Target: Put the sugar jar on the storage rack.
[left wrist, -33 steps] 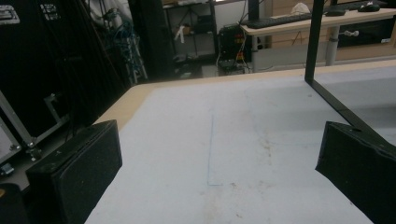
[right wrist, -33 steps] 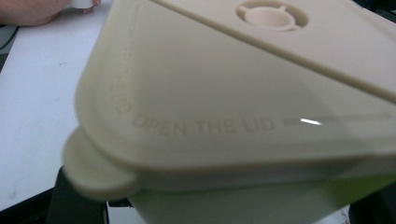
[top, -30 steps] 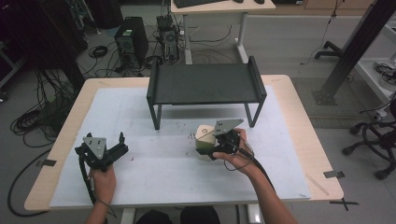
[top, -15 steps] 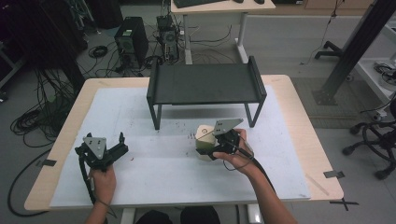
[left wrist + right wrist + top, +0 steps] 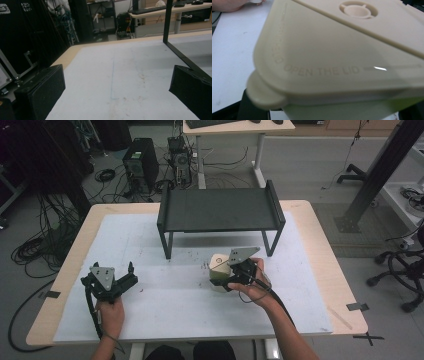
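High view: a wooden table [image 5: 320,245] under a big white sheet [image 5: 180,305]. At the back, a black metal shelf [image 5: 220,210] on thin legs. Behind the table, cables and a computer box [image 5: 140,165] on the floor. Left gripper [image 5: 131,274] near the front left, well apart from everything, jaws spread wide. Right gripper [image 5: 223,282] near the middle, tight against a small cream box [image 5: 219,270] just in front of the shelf.

Left gripper view: two black jaws spread far apart, nothing between. Stained white sheet ahead, a faint blue line on it, one black shelf leg [image 5: 168,21] at the right.

Right gripper view: cream box [image 5: 342,55] very close, smooth plastic, rounded corner, small tab, round knob on top, pale green below the lid. Raised words: OPEN THE LID. Jaws around the box sides; pinching or only touching, cannot tell.
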`<state>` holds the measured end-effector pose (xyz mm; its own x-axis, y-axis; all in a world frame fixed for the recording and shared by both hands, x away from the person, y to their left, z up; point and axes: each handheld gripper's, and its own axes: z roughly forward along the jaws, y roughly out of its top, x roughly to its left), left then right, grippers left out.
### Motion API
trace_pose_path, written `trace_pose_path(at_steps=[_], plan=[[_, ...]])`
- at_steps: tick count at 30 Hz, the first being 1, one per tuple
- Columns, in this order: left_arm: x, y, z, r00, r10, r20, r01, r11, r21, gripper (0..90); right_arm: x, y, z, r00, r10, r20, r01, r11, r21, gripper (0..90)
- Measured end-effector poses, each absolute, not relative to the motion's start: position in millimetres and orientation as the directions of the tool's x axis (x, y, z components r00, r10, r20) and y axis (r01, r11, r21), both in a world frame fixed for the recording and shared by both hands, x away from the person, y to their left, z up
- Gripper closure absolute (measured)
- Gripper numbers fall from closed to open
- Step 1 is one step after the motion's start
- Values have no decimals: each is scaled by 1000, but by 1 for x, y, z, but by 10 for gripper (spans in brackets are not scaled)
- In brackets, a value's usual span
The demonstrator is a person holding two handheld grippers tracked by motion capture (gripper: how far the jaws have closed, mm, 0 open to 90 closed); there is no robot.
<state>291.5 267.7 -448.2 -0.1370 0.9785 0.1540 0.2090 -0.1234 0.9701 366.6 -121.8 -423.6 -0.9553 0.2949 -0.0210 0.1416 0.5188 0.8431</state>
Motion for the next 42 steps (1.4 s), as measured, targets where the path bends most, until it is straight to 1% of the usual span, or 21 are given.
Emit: trace_pose_path(at_steps=[42], plan=[[292, 267, -448, -137, 978, 160, 206, -130, 970, 2, 365, -122, -422, -953, 302, -22, 147, 525, 838, 285]])
